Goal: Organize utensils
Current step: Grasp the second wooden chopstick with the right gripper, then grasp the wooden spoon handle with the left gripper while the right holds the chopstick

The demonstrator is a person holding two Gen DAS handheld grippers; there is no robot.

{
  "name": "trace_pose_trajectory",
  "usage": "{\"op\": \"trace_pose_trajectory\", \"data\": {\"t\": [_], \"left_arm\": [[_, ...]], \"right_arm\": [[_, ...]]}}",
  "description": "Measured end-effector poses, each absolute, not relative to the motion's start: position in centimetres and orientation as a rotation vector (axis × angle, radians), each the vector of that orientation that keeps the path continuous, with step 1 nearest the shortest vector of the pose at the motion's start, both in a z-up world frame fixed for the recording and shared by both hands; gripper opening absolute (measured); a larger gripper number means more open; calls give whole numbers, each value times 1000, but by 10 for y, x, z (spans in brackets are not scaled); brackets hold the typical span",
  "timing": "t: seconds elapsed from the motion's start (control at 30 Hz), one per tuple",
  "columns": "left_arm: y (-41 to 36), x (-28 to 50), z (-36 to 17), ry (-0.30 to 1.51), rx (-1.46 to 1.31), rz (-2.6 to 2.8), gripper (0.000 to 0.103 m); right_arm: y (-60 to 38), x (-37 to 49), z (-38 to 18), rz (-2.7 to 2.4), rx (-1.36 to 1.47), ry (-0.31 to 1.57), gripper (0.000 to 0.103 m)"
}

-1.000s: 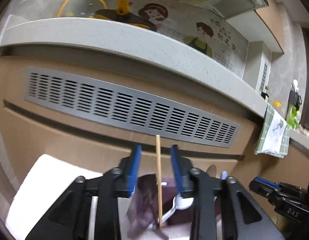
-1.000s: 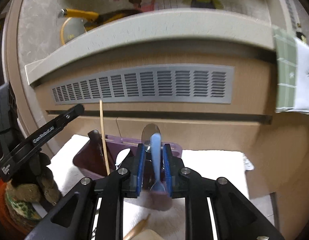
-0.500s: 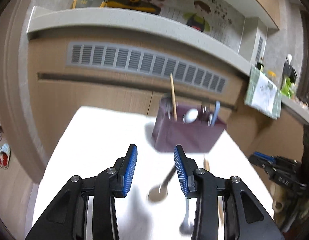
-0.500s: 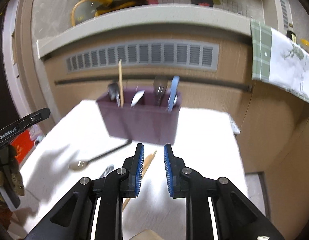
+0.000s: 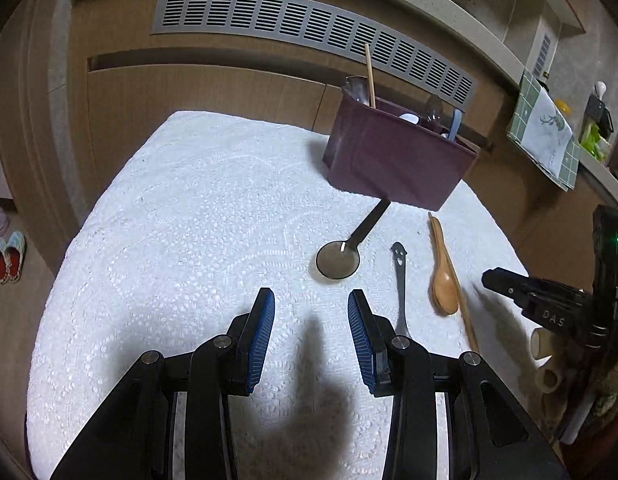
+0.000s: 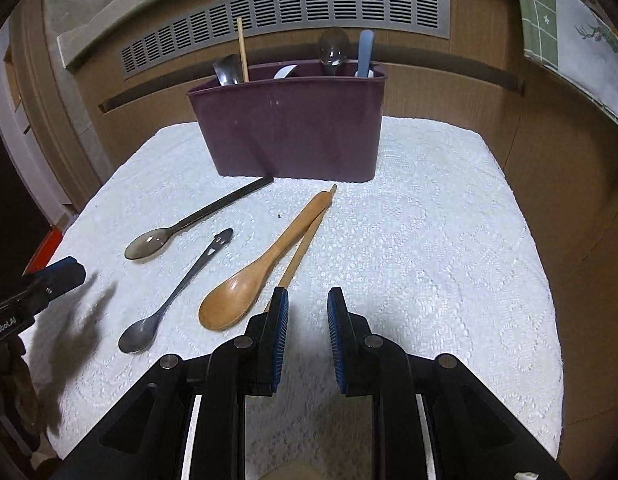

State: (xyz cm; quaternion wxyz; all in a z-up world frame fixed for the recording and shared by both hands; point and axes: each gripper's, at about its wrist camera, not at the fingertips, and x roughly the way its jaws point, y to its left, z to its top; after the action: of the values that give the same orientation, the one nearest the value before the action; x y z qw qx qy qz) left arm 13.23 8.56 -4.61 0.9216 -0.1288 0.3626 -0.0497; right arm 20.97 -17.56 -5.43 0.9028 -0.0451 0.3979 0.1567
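Now both grippers hang over the white cloth [image 6: 429, 220], the left gripper [image 5: 311, 322] with jaws wide apart, the right gripper [image 6: 307, 320] parted more narrowly, neither holding anything. At the far side stands the purple caddy [image 6: 293, 128] with utensils upright inside. Near it lie a dark spoon [image 6: 189, 222], a metal spoon [image 6: 173, 296], a wooden spoon [image 6: 261, 268] and a chopstick [image 6: 305, 240] touching it.

Two wrist views, angled down over one shared table [image 5: 189, 208].

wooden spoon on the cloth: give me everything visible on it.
The wooden spoon looks like one piece of smooth orange-brown wood: an oval bowl facing up and a rounded, tapering handle. It lies flat on the white cloth, bowl toward the camera, handle angled toward the purple caddy. A wooden chopstick lies along its right side, apparently touching. Nothing grips it.
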Motion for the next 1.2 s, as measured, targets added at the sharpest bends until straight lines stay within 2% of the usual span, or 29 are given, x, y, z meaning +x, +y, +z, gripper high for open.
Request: {"op": "trace_pose_trajectory", "data": {"t": [0.5,0.57,0.6,0.63,0.83,1.2], "left_arm": [[80,139,-50,785,-263,-109,39],[80,139,-49,782,-266,-111,39],[79,140,-48,780,-262,-110,39],[79,140,-47,781,-259,-110,39],[73,142,-48,800,-245,-118,39],[39,150,-48,842,-161,-162,39]], "right_arm": [[-138,272,-69,262,-119,890,19],[-138,276,-71,281,-112,895,18],[-139,276,-71,281,-122,891,14],[-140,275,-72,278,-133,897,9],[-173,253,-74,258,-114,899,6],[-247,201,-75,246,-47,886,7]]}}
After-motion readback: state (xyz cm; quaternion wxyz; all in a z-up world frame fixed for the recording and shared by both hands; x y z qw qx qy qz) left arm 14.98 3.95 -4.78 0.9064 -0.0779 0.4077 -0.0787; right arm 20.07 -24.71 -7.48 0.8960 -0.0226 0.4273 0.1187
